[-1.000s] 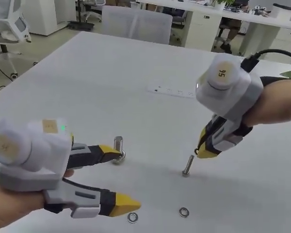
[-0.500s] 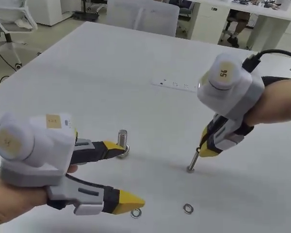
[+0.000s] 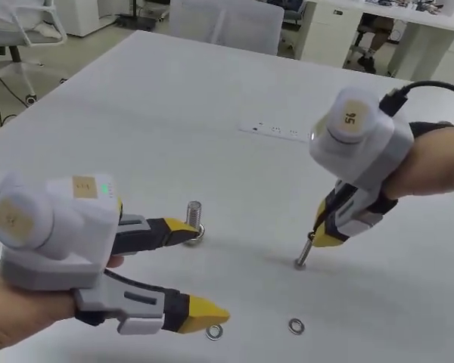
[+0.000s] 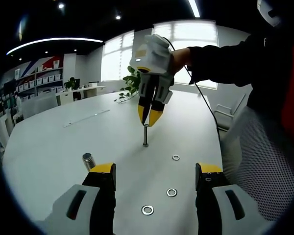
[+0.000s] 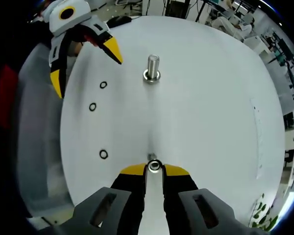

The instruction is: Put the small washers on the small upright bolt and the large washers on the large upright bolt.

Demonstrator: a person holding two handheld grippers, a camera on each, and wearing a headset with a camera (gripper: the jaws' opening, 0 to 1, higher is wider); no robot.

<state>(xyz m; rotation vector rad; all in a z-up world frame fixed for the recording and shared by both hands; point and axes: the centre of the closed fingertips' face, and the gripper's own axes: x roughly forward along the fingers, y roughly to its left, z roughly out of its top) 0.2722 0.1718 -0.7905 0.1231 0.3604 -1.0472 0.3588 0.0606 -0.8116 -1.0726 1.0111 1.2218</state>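
Note:
The small upright bolt stands at the table's middle, thin and grey. My right gripper hangs at its top, shut on a small washer held just over the bolt's tip. The large upright bolt stands to the left with a washer round its base. My left gripper is open and low over the table, its upper jaw tip beside the large bolt. Three loose washers lie flat: one nearer the small bolt, one and one ahead of my left jaws.
A white power strip lies flat farther back on the white table. A grey chair stands at the far edge. Office desks and chairs stand beyond.
My right gripper has closed in on the top of the small bolt with the washer. The left gripper has barely moved; the head camera has shifted a little.

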